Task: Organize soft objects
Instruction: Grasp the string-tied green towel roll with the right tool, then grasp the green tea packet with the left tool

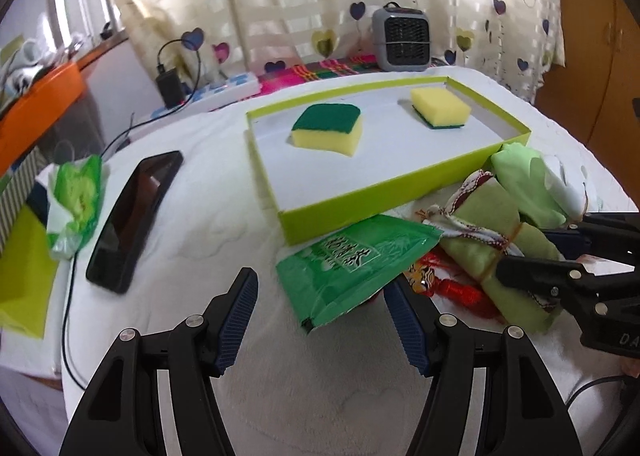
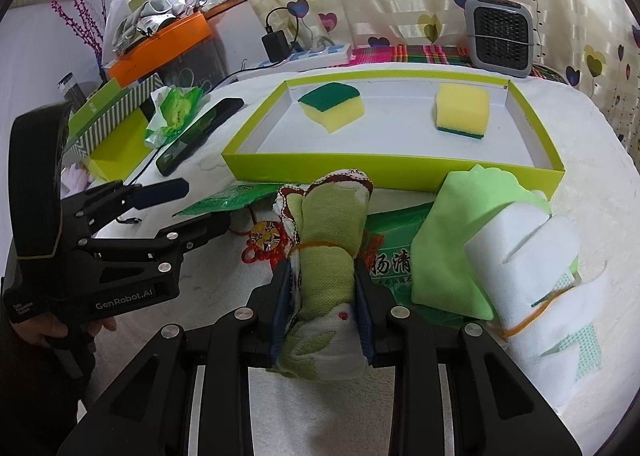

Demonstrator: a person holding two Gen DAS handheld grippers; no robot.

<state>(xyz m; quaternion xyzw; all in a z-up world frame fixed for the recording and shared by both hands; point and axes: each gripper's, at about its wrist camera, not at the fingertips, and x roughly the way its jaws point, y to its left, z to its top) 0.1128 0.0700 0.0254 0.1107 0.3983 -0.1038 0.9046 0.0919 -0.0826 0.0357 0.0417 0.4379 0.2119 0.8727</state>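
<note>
A lime-green tray (image 1: 400,185) (image 2: 384,167) holds two yellow-and-green sponges: one green side up (image 1: 327,128) (image 2: 332,105), one yellow side up (image 1: 441,107) (image 2: 462,108). My right gripper (image 2: 323,276) is shut on a rolled green patterned towel (image 2: 327,252) (image 1: 490,234) bound with a rubber band, in front of the tray. A green-and-white rolled cloth (image 2: 516,256) (image 1: 536,183) lies to its right. My left gripper (image 1: 320,292) (image 2: 188,203) is open and empty, just before a green packet (image 1: 356,264).
A black phone (image 1: 134,219) (image 2: 200,131) lies left of the tray. A green plastic bag (image 1: 76,199), a striped box and an orange tray (image 2: 160,47) stand at the left. A grey fan (image 1: 402,37), power strip and charger sit at the back. A red knot ornament (image 2: 264,242) lies under the towel.
</note>
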